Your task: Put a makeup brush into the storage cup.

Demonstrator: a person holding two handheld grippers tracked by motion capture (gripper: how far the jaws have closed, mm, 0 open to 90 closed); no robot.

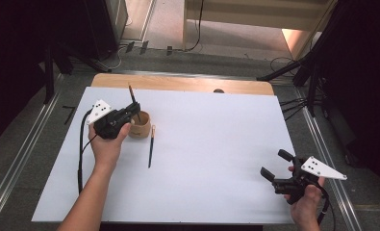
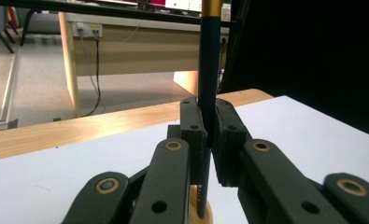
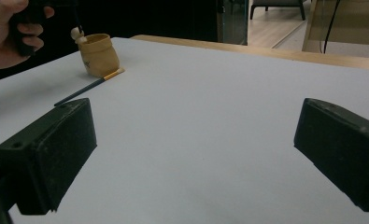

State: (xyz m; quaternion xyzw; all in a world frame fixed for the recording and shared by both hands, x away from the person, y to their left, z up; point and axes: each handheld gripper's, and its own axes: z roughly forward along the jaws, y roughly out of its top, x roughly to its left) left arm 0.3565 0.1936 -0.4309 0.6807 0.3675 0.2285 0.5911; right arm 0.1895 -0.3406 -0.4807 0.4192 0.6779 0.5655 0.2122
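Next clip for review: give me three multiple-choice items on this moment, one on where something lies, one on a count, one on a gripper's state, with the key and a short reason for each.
1. Where does the loose brush lie?
A. on the white sheet just right of the wooden cup
B. inside the cup
C. beside the right gripper

2. How many brushes are in sight?
A. one
B. two
C. four

3. What is the left gripper doing?
A. open over the sheet
B. shut on nothing
C. shut on the upright brush

Key: 1 A, it lies flat on the sheet close beside the cup. 2 B, one lies flat and one is held. 3 C, the left gripper view shows the jaws clamped on the dark handle above the cup.
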